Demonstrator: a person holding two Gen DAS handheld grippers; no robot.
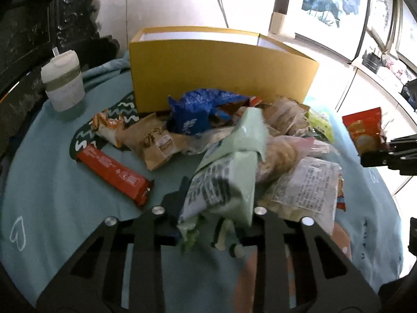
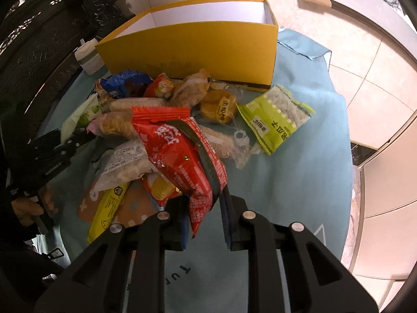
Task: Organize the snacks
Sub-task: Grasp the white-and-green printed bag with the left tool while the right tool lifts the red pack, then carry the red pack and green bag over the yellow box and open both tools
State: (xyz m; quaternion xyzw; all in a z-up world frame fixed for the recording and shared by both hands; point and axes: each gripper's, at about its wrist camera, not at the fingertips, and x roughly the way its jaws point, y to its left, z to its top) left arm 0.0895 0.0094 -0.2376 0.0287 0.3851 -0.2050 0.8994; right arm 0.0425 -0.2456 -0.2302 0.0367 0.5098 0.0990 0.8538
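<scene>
**Both grippers lift snack packets toward a yellow box**

A yellow box (image 2: 198,49), open-topped and seemingly empty, stands at the far side of a teal cloth (image 2: 299,182). Just in front of the box lies a heap of snack packets (image 2: 182,104).

The left gripper (image 1: 211,214) has its jaws closed on a pale green packet (image 1: 229,180), held above the heap on the near side of the box. The right gripper (image 2: 203,203) has its jaws pinched on the lower edge of a red packet (image 2: 179,154), also raised on the near side of the box.

A white lidded cup (image 1: 63,83) stands left of the box.

To do this well, each packet should probably be carried clear over the box's front wall before release, one arm at a time, avoiding the cup.
</scene>
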